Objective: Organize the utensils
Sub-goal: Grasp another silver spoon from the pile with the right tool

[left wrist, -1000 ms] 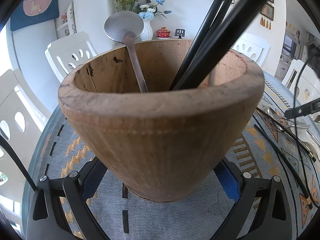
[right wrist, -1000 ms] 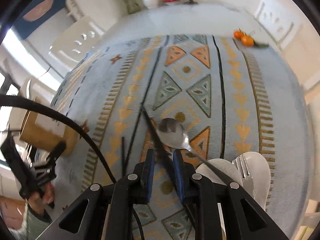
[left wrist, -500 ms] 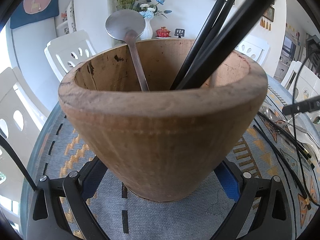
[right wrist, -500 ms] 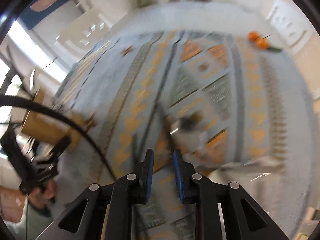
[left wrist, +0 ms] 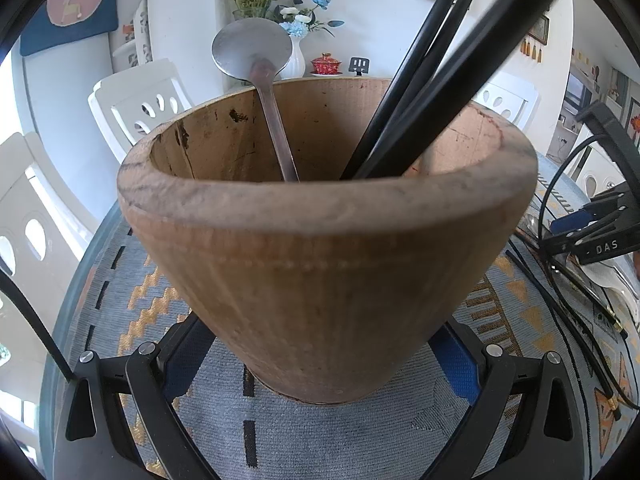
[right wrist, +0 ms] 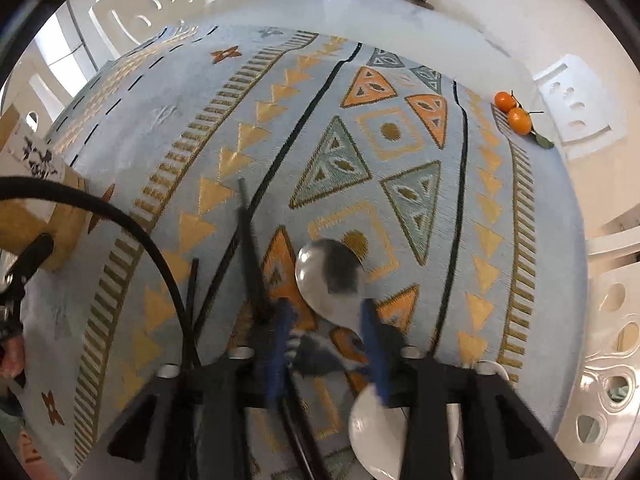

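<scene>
My left gripper (left wrist: 320,360) is shut on the base of a wooden holder (left wrist: 328,248), blue pads (left wrist: 180,360) against both sides. A metal spoon (left wrist: 252,52) and black chopsticks (left wrist: 440,80) stand in it. In the right wrist view a second metal spoon (right wrist: 330,276) lies on the patterned tablecloth (right wrist: 400,140). My right gripper (right wrist: 326,312) points down over the spoon's neck, and its jaws are opening on either side without pressing it. A loose black chopstick (right wrist: 250,248) lies just left of the jaws. The holder (right wrist: 40,220) sits far left.
A white spoon (right wrist: 376,432) and other cutlery lie under the right gripper's body. Black cables (right wrist: 120,220) cross the cloth on the left. Two oranges (right wrist: 514,114) rest near the far right table edge. White chairs (left wrist: 136,108) ring the table; a vase (left wrist: 294,60) stands behind.
My right gripper has rolled and dipped toward the spoon, and its jaws have spread from nearly shut to straddling the spoon. In the left wrist view it has come closer at the right edge. The left gripper stays still.
</scene>
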`<state>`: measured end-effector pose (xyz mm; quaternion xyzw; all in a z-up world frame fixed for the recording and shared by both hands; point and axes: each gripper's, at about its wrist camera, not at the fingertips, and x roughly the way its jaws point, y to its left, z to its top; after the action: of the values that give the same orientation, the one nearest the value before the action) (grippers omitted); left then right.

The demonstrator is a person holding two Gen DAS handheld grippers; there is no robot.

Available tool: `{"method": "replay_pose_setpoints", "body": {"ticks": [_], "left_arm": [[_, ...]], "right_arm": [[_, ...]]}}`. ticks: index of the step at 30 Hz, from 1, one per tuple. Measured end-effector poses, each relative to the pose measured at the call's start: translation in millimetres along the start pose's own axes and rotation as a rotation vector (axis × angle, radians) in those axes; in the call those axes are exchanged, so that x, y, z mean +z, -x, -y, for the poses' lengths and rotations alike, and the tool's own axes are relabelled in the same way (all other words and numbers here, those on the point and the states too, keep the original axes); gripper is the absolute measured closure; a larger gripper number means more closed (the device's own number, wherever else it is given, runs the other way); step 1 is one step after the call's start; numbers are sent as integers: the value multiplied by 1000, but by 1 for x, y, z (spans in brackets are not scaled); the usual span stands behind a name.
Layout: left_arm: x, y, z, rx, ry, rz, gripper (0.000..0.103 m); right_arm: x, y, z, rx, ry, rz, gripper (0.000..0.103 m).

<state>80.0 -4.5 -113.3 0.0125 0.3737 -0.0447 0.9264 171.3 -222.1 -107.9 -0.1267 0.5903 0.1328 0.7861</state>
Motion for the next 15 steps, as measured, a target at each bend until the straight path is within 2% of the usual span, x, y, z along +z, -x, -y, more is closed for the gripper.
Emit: {"method": "replay_pose_setpoints", "body": {"ticks": [9, 13, 15], "left_arm": [[0, -1, -2, -5, 3, -2, 3], [0, -1, -3, -4, 2, -1, 3], [0, -1, -3, -4, 1, -1, 3]], "right_arm": [[10, -7, -7, 6, -18, 7, 53], [20, -12, -2, 60, -27, 6, 54], [24, -11, 1, 79, -31, 13, 65]]}}
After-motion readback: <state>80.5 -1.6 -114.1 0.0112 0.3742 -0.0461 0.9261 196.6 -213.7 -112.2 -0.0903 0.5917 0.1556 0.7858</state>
